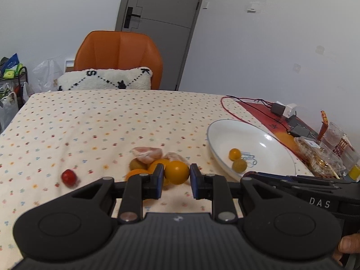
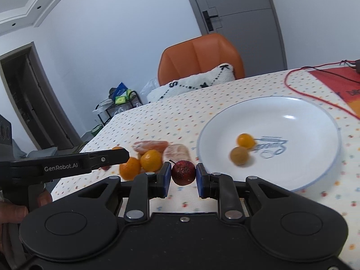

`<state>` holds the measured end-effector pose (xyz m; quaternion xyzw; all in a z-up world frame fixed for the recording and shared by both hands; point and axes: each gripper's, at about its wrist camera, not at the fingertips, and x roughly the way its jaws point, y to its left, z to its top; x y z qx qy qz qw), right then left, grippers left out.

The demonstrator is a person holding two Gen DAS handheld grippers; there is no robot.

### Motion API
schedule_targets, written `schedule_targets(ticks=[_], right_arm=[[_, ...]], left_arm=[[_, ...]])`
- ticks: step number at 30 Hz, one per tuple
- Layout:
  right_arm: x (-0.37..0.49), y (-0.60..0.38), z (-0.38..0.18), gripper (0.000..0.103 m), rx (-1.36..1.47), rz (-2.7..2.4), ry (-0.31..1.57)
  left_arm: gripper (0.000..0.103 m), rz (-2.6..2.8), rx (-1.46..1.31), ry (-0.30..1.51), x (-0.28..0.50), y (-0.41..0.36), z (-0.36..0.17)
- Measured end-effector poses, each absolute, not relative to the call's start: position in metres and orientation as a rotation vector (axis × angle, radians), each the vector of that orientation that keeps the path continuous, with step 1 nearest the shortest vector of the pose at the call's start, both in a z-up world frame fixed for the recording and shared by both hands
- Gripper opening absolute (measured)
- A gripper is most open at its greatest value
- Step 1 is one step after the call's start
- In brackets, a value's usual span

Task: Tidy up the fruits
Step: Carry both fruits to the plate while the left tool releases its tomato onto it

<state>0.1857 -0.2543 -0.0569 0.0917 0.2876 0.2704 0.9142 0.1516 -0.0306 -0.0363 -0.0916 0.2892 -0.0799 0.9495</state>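
Two small fruits sit in plate point(image 2: 315, 112) w/ pile point(image 1: 148, 162) left on counter; left tool point(image 1: 176, 175) brackets orange fruit point(image 1: 176, 172), right tool point(image 2: 183, 174) grips red fruit point(image 2: 183, 172), approx.

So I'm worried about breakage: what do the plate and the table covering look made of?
The plate looks like glazed ceramic or porcelain: glossy white with sharp highlights, a thin blue rim line and printed lettering. The table covering looks like soft matte fabric: it wrinkles and carries a small printed pattern.

both wrist views look low across the table point(image 1: 90, 123) (shared plate point(image 1: 225, 135)).
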Motion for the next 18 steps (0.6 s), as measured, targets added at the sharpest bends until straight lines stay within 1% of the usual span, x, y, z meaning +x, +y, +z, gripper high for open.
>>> schedule_targets(ticks=[10,18], right_arm=[[0.187,-0.293,-0.055,0.022,0.207,0.485,0.573],[0.192,-0.319,-0.064,0.022,0.247,0.435,0.574]], left_arm=[[0.023,-0.226,-0.175,0.595,0.168,-0.066,-0.037],[0.023,-0.261,-0.151,0.615,0.179,-0.09,-0.041]])
